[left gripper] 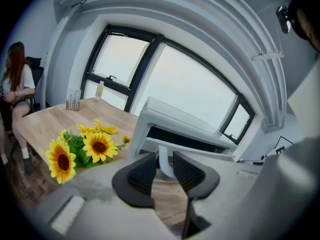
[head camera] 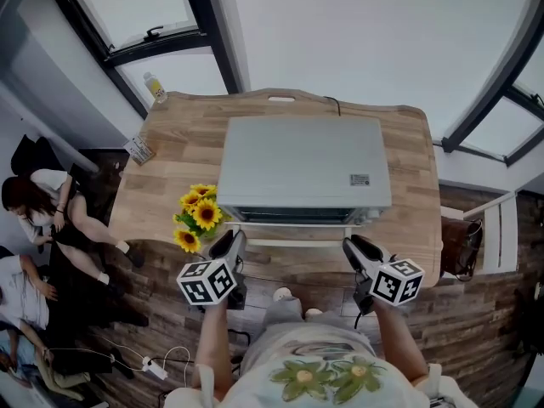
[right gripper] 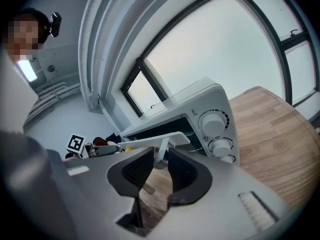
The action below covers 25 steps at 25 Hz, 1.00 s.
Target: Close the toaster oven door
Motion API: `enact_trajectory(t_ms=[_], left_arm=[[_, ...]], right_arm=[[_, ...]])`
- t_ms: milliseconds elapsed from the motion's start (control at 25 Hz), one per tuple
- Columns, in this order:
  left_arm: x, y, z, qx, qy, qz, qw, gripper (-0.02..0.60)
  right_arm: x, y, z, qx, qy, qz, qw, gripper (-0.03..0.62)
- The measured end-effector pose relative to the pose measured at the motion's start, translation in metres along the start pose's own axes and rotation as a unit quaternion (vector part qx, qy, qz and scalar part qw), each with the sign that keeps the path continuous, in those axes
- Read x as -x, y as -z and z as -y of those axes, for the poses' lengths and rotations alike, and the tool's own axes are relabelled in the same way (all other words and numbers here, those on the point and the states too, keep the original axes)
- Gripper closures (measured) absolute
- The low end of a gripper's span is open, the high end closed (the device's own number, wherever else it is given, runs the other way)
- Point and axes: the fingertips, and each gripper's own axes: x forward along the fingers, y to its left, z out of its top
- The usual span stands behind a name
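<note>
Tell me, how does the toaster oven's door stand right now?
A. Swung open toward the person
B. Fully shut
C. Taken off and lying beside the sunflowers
A: the door tilts out from the toaster oven, both gripper views show the dark inside behind it, and the left gripper and right gripper grip its handle.

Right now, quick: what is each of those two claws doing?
Left gripper: closed on the door handle, at its left post.
Right gripper: closed on the same door handle, at its right post.
</note>
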Motion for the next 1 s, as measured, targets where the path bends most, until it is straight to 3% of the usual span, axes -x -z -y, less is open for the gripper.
enact_trajectory(t_ms=[1000], left_arm=[[-0.021,-0.025,0.001,0.004,0.015,0.007,0.9999,0.463]], right_arm=[[-0.016,-0.027,0.008,-0.018,0.008,0.015,1.0,0.503]])
